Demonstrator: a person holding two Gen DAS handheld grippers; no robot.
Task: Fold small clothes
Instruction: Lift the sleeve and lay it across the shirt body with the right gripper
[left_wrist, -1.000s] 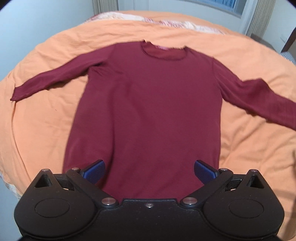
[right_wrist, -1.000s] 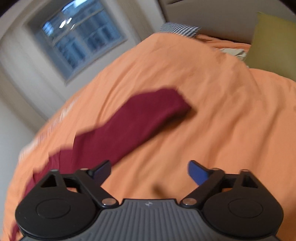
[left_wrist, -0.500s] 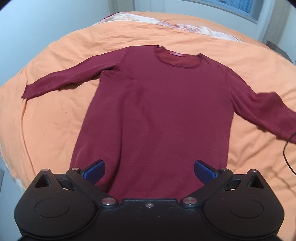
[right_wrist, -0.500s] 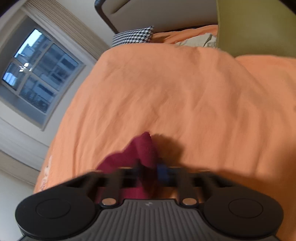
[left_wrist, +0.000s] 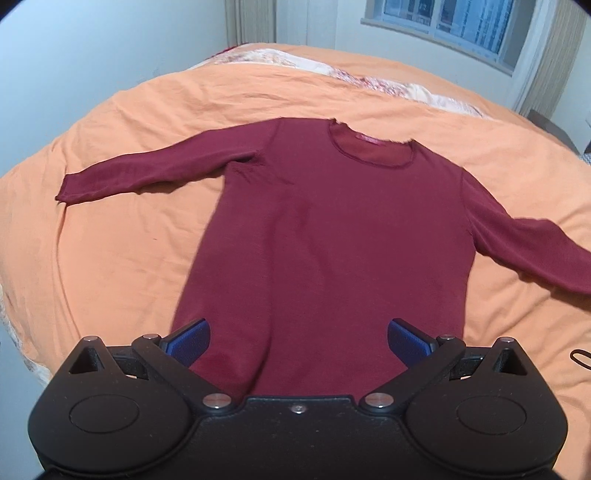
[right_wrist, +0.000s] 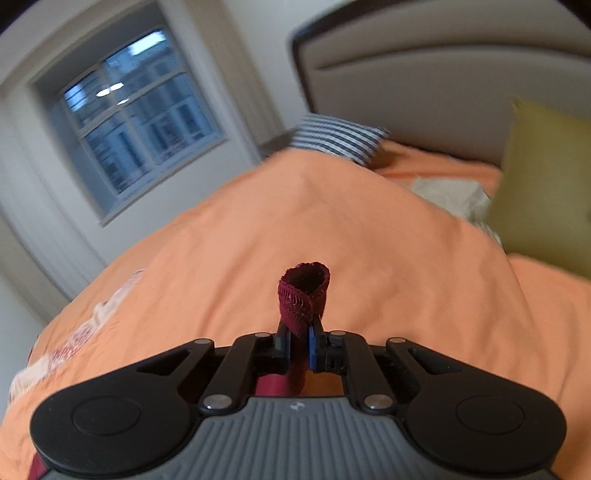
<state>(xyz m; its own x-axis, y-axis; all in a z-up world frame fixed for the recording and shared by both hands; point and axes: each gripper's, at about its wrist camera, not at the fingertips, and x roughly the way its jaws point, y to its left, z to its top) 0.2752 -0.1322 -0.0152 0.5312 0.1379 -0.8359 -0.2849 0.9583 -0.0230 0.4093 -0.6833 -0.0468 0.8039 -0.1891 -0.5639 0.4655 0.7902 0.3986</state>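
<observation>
while the bed (left_wrist: 110, 258) fills both views under its orange cover, the maroon long-sleeved top (left_wrist: 332, 240) lies flat on it, front up, neckline toward the window (left_wrist: 461, 22) and hem toward the left gripper (left_wrist: 297, 341). its long axis runs straight away from that gripper, collar far, hem near. one sleeve (left_wrist: 147, 173) stretches out flat to the left side of the view; the other runs off toward the right edge of the view.

the left gripper hovers over the hem with its jaws spread wide, the blue pads well apart, holding nothing.

the right gripper (right_wrist: 297, 341) has its jaws pinched together on the right sleeve cuff (right_wrist: 304, 291), which stands up out of the jaws as a small open tube, with the rest of the sleeve trailing back beneath the tool. a striped pillow (right_wrist: 340, 142) and a yellow-green cushion (right_wrist: 546, 184) sit near the headboard (right_wrist: 443, 74) beyond it.

my judgement: the step in hand is folding this sleeve inward. the body lies to the left of the right gripper, so the cuff should travel across the top's long axis toward its middle. the right hand is nearest that work; the left is placed to pin or lift the hem.
</observation>
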